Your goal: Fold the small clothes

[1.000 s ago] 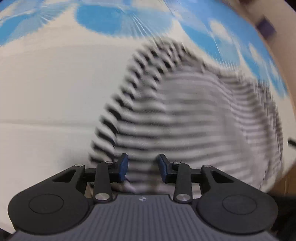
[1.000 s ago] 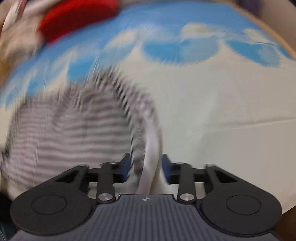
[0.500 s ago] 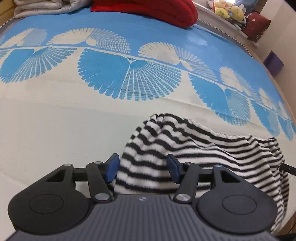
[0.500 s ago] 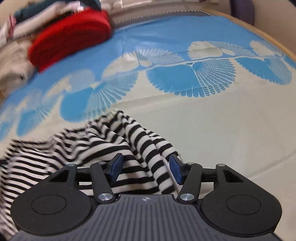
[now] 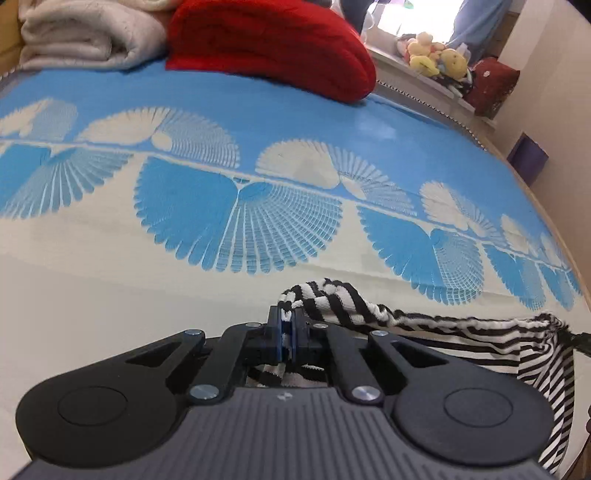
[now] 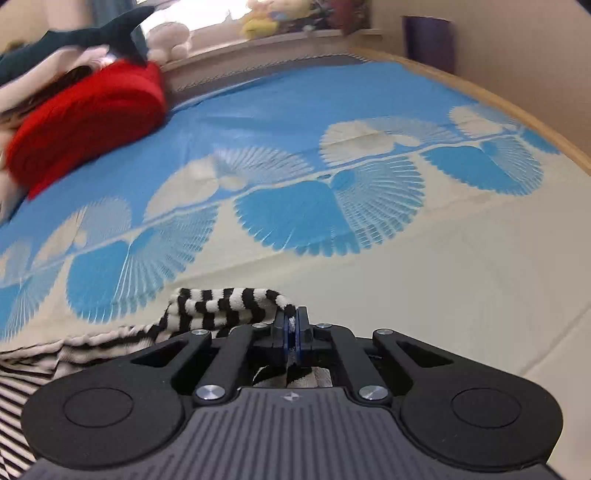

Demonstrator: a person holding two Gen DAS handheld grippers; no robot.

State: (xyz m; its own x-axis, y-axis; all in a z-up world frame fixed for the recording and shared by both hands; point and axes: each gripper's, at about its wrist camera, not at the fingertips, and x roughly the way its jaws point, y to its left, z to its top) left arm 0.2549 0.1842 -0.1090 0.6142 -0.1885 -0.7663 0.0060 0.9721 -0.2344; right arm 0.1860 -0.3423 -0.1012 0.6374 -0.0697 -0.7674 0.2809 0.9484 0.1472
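A small black-and-white striped garment (image 5: 424, 321) hangs stretched between my two grippers above the bed. My left gripper (image 5: 287, 325) is shut on one corner of it; the cloth runs right from there and drapes down at the right edge. In the right wrist view my right gripper (image 6: 292, 326) is shut on the other corner of the striped garment (image 6: 221, 306), which trails off to the left and down. The lower part of the garment is hidden below both grippers.
The bed (image 5: 258, 147) has a blue and cream fan-patterned cover. A red cushion (image 5: 273, 44) and a folded white blanket (image 5: 85, 33) lie at its far end. Plush toys (image 5: 432, 55) sit on the sill; a wooden bed edge (image 6: 498, 103) runs along the right.
Both grippers were open over the striped garment lying on the bed; both have closed on its corners and lifted it, and the views now look further across the bed.
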